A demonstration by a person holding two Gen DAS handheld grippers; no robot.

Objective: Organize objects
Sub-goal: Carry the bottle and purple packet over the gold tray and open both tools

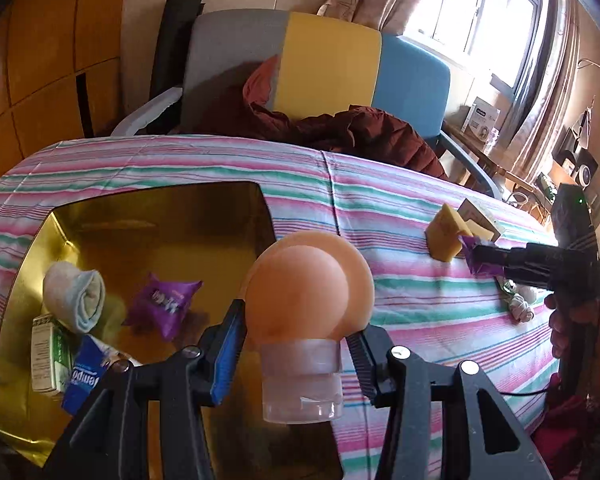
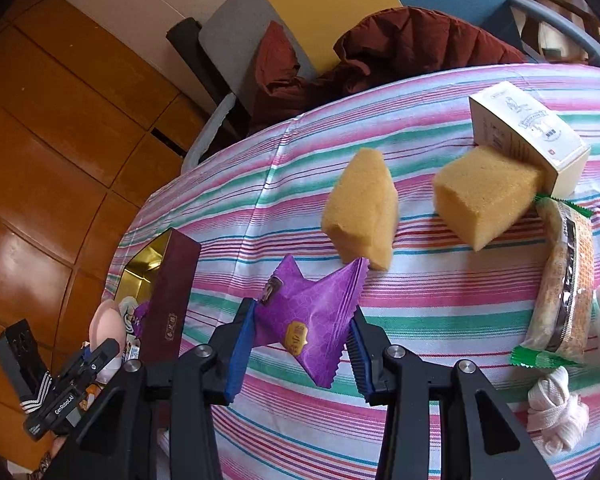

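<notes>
Above the striped tablecloth (image 1: 400,208), the left gripper (image 1: 296,344) pinches a peach squeeze bottle (image 1: 308,292) by its sides, clear cap toward the camera, at the right edge of the gold-lined box (image 1: 160,220). Inside the box, toward 9 o'clock, lie a rolled sock (image 1: 74,296), a purple packet (image 1: 162,304) and a blue tissue pack (image 1: 86,376). The right gripper (image 2: 300,340) clamps a purple snack packet (image 2: 308,316) clear of the cloth; two yellow sponges (image 2: 362,214) lie at its 12 to 1 o'clock.
</notes>
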